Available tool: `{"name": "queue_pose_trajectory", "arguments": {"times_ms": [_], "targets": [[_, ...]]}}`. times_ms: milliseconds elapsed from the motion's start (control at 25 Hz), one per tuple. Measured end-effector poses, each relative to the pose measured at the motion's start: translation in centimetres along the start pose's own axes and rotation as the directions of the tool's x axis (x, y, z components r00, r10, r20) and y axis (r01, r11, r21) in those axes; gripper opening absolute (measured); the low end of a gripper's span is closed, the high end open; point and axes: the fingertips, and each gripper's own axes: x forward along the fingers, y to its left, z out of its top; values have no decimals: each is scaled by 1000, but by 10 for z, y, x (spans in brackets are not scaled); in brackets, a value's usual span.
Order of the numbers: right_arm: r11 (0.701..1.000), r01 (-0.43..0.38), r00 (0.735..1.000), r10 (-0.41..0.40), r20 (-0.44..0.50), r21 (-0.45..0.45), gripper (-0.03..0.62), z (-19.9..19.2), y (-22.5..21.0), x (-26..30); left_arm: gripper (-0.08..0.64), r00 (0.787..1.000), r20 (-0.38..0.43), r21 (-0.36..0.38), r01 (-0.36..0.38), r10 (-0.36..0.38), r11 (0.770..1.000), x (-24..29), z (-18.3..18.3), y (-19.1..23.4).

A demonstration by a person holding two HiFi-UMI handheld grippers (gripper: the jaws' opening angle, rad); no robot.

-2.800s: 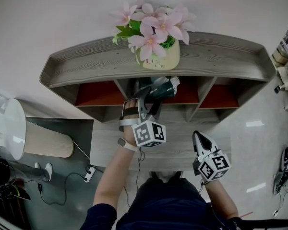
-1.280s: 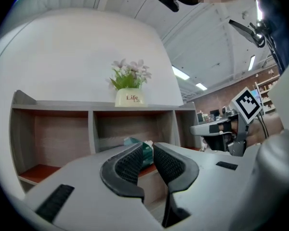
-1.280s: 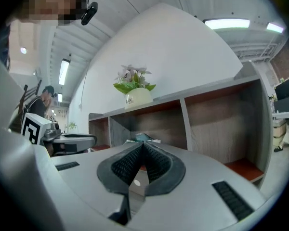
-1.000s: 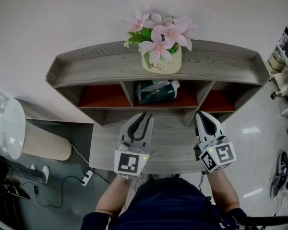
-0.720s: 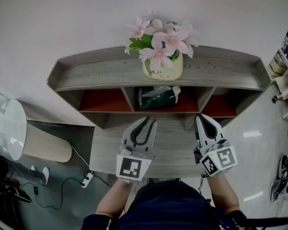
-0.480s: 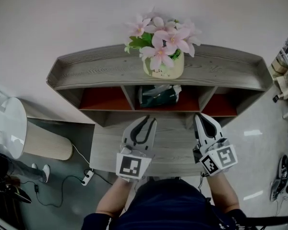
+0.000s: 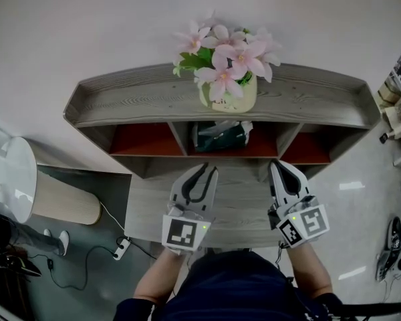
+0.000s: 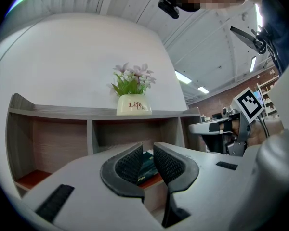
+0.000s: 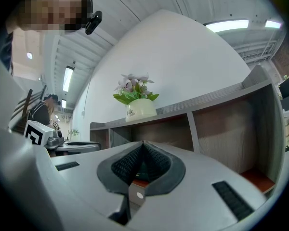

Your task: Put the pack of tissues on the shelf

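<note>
My left hand-held gripper (image 7: pixel 202 168) and right hand-held gripper (image 7: pixel 279 165), both closed down with nothing between their jaws, hover side by side in front of the shelf (image 7: pixel 120 103), apart from the pack of tissues (image 7: pixel 219 136) lying in its middle compartment, below the flower pot (image 7: pixel 228 96)
</note>
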Motion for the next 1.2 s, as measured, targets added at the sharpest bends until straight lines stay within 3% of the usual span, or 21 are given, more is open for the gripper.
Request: {"name": "queue_pose_trajectory", "arguments": {"times_ms": [720, 920, 1200], "targets": [[1000, 9, 1000, -9, -9, 3, 5, -3, 1, -3, 78, 1000, -10, 11, 28, -28, 1000, -2, -5, -5], [1000, 9, 1000, -9, -17, 3, 5, -3, 3, -6, 78, 996, -71, 18, 50, -49, 999, -8, -17, -9], [1000, 1, 1000, -1, -19, 2, 5, -4, 7, -7, 78, 999, -29, 27, 36, -35, 999, -9, -8, -7]]}}
